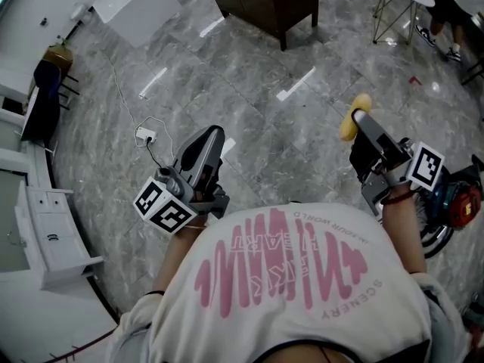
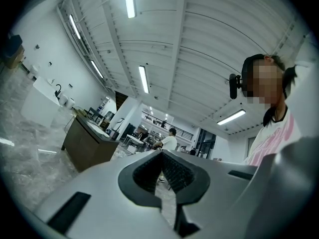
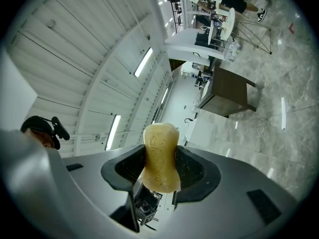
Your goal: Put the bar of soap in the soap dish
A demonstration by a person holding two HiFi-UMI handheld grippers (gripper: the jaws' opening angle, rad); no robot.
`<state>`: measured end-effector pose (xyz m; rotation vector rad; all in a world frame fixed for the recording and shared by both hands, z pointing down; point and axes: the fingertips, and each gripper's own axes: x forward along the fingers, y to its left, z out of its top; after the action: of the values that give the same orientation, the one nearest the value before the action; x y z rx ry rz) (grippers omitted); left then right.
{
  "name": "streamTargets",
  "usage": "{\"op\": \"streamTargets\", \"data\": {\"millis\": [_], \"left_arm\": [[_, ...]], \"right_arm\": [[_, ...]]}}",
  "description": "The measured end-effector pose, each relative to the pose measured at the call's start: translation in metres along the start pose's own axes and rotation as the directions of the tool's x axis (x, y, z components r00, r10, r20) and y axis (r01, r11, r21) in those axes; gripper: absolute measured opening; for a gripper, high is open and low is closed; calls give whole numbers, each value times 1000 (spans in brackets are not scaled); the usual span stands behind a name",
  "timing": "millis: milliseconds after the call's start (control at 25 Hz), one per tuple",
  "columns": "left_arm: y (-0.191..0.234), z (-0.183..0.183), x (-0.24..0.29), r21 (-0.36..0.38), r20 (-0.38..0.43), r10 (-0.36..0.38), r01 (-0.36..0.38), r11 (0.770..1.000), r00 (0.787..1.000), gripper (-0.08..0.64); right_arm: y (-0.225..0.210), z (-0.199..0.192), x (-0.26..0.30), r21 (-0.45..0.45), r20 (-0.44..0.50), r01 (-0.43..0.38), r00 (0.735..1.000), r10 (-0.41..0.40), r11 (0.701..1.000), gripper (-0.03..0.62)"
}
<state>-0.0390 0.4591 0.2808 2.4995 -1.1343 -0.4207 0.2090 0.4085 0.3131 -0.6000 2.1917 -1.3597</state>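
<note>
The person's white shirt with pink print (image 1: 291,274) fills the near field of the head view.

Just beyond it, both tools are held out in front of the body.
- **Left gripper (image 1: 210,141):** its own view shows the jaws pressed together with only a thin slit between the pads. Nothing is held.
- **Right gripper (image 1: 361,124):** its jaws are pinching the bar of soap (image 3: 161,156) across its narrow waist. The yellow bar stands on end and juts past the jaw tips. It also shows at the tool's tip in the head view.

Both gripper views look up toward the ceiling lights.

Below lies grey marble floor (image 1: 249,74) with a white cable and plug (image 1: 145,134) on it. A dark cabinet (image 1: 265,2) stands farther off, and white units (image 1: 45,233) line the left edge.

No soap dish appears in any view.

Judgement: the soap is grasped and in carriage, and the placing step has not begun. The next move calls for finding the dish and bringing the right gripper over it. The bar should then be lowered flat into the dish before the jaws spread. The bar is probably slick, so a firm grip in transit is advisable.
</note>
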Motion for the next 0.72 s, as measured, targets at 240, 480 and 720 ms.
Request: {"op": "streamTargets", "data": {"millis": [240,480,720], "left_arm": [[5,-5,14,-2,-13,8,-8,1000,1000,8],[1,12,31,-18,50,-3,3,1000,999,8],[6,18,33,-15,71,-6,7,1000,997,8]], "right_arm": [[0,9,-3,-7,12,-7,1000,7,1000,195],[-5,28,-18,-12,56,14,998,-13,1000,195],[-1,34,-7,-28,43,5,999,-4,1000,195]]}}
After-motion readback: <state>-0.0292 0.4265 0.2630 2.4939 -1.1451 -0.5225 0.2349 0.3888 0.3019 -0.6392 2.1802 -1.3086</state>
